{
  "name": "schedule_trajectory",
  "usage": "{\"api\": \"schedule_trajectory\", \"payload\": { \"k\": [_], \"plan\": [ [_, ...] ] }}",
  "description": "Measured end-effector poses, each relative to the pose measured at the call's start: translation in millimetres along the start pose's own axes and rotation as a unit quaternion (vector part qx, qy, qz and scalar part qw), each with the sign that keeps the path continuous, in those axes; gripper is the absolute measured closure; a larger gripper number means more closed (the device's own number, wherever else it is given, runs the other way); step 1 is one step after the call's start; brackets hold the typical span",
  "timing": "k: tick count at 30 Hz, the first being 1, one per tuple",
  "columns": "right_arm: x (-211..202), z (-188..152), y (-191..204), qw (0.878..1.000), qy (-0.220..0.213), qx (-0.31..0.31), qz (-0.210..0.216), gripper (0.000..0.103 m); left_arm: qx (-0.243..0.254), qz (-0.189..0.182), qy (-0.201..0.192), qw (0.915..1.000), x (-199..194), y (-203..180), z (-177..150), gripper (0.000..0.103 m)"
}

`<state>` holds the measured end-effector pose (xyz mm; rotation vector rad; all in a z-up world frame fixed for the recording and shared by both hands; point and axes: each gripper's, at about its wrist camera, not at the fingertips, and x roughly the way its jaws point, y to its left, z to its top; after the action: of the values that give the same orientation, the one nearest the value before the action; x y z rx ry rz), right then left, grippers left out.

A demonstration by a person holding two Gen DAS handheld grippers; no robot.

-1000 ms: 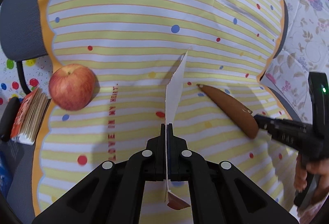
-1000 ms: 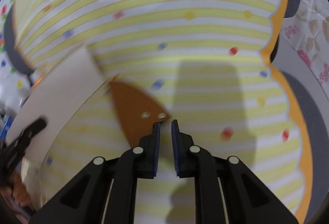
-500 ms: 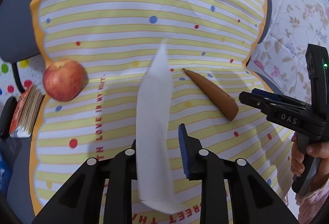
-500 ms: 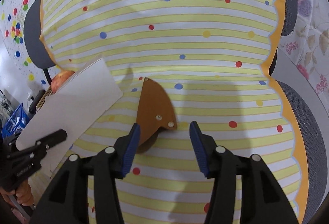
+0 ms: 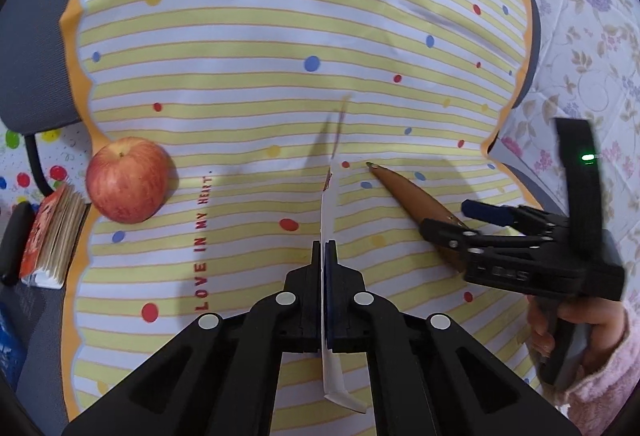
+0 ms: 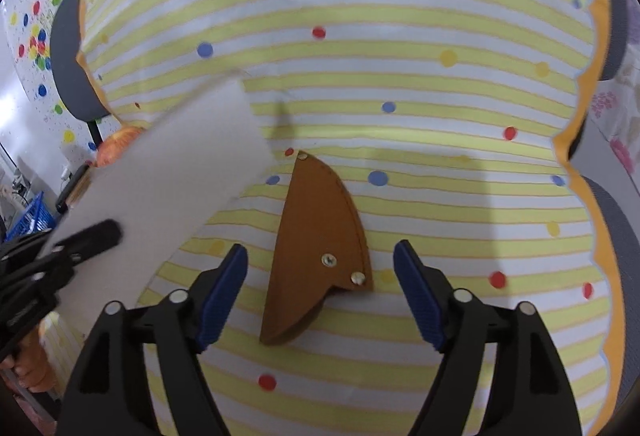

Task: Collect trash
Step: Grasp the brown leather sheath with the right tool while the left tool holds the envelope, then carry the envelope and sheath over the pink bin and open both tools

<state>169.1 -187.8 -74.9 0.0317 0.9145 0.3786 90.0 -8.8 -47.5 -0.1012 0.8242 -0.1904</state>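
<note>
From my left wrist camera, going left to right: a small thick book (image 5: 52, 236) lies at nine o'clock off the edge of the striped cloth (image 5: 240, 35), and a red apple (image 5: 127, 179) sits on the cloth just beside it. At centre, my left gripper (image 5: 325, 248) is clamped tight on a white card (image 5: 329, 203), held edge-on; the card runs up toward twelve o'clock and its tail curls out below the jaws at six. To the right, at about three o'clock, a brown leather piece (image 5: 404, 195) lies flat on the cloth, its point aimed up-left toward the card. Further right my right gripper (image 5: 452, 222) reaches in over its wide end, with a hand (image 5: 576, 324) in a pink sleeve on the handle.

From my right wrist camera, the left gripper (image 6: 100, 232) and the card's broad white face (image 6: 168, 187) fill nine o'clock. At centre the brown leather piece (image 6: 316, 248), with metal studs, lies on the cloth between my right gripper's (image 6: 320, 268) blue fingertips (image 6: 222, 292). Its jaws are wide and opening, touching nothing.
</note>
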Motion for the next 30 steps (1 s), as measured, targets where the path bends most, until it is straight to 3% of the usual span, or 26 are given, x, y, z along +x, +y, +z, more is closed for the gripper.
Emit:
{"api": "schedule_trajectory", "payload": {
  "k": [3,5,10,20,30],
  "plan": [
    [16.6,2.7,-0.1,1.0,0.025,0.001,0.004,0.03,-0.003,0.002,0.0,1.0,-2.8,3.0,-1.5,0.102],
    [17.9,4.5,1.3,1.0,0.027,-0.002,0.002,0.049,-0.004,0.0,0.0,1.0,-4.3,3.5,-2.3,0.101],
    [-0.4,-7.1,8.4,0.999,0.017,-0.016,-0.026,0.051,-0.004,-0.006,-0.004,1.0,-12.7,2.6,-8.0,0.102],
    [-119.8,-53.7,7.6,0.996,-0.065,0.045,-0.04,0.051,-0.001,-0.045,-0.034,0.9984,-60.2,-23.4,-32.7,0.103],
    [-214.9,-125.9,-16.6,0.981,-0.134,0.112,-0.084,0.051,0.044,-0.098,-0.074,0.9914,-109.3,-91.7,-74.8,0.103]
  ]
}}
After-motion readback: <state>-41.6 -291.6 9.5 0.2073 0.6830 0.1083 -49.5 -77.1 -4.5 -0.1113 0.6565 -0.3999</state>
